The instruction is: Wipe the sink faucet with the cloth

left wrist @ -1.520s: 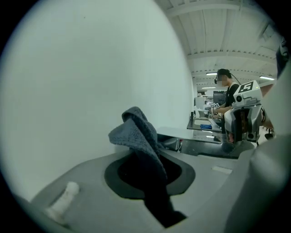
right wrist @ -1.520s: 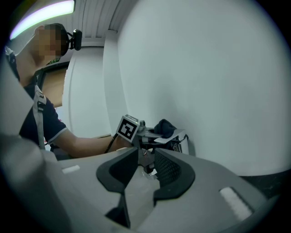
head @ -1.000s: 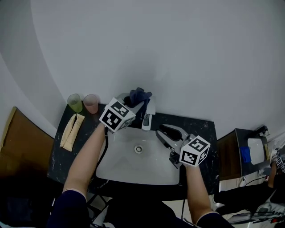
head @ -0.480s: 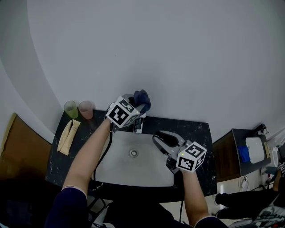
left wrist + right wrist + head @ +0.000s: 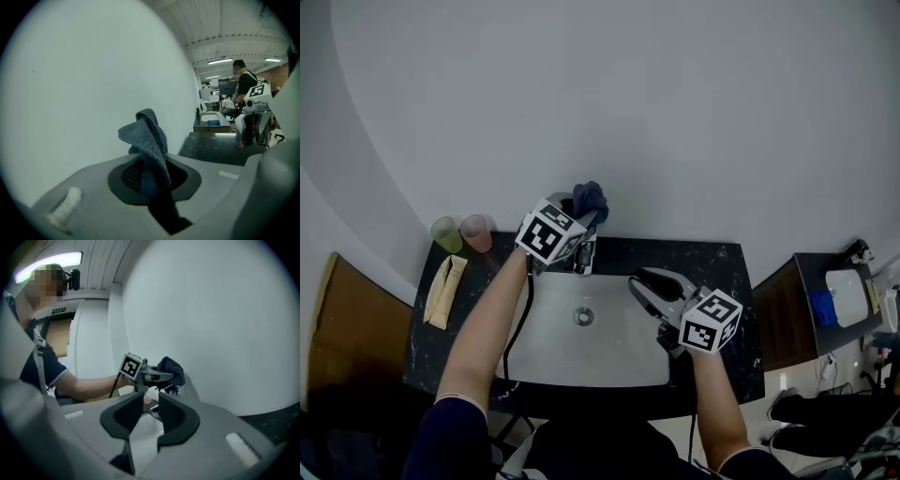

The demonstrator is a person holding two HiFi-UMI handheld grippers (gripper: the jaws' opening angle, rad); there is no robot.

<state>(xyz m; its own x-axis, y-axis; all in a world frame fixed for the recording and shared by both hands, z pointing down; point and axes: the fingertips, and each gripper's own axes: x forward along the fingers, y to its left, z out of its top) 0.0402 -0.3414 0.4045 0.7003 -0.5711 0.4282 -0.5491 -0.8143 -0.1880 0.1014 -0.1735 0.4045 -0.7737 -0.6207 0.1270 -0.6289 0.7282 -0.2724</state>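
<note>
A dark blue cloth bunches up out of my left gripper, which is shut on it just above the chrome faucet at the back of the white sink. In the left gripper view the cloth stands pinched between the pads against the white wall. My right gripper hovers over the right side of the basin, pointing toward the faucet. Its jaws have just been closing a little, but a gap remains and nothing is between them. The right gripper view also shows the left gripper with the cloth.
A green cup and a pink cup stand at the back left of the dark counter. A folded beige towel lies in front of them. The drain is mid-basin. A side table stands to the right.
My left gripper has carried the cloth slightly to the right, over the faucet. The right gripper has shifted a little over the basin. The head view has also drifted.
</note>
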